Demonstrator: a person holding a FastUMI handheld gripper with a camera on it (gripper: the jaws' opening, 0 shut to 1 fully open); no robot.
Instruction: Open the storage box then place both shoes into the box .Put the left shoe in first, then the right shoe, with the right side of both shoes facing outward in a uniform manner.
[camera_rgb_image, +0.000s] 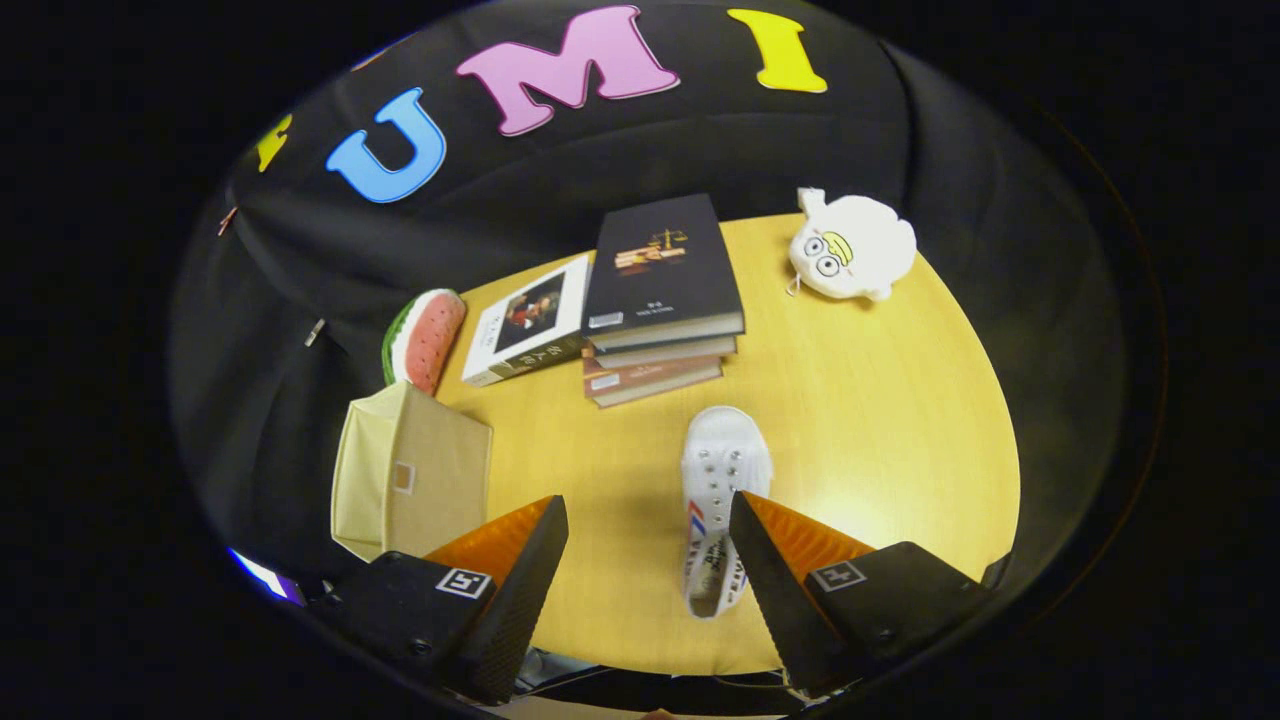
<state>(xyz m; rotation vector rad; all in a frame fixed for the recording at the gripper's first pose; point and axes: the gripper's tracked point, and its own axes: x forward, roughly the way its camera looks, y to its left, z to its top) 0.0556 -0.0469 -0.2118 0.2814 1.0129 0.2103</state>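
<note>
1. Surface (900, 400): yellow wood top, lying across the middle of the frame and carrying everything.
2. Stack of books (660, 300): sitting upper centre, with one more book (525, 320) lying at its left.
3. Storage box (410, 475): beige fabric, sitting lower left, just beyond the left finger. Lid appearing down, so the opening step is looking not yet done.
4. Tool (648, 525): hanging above the surface at the bottom of the frame, fingers spread wide and pinching nothing.
5. White shoe (720, 490): lying lower centre, toe pointing toward the books, heel partly hidden behind the right finger. Second shoe: not seeing one.
6. Plush toy (850, 245), upper right, and a watermelon-slice toy (425, 340), left of the books: both well clear of the work.
7. Judgement for the step in hand: swinging left to the box first, catching the lid edge with one finger, lifting fully back before going for the shoe.
</note>
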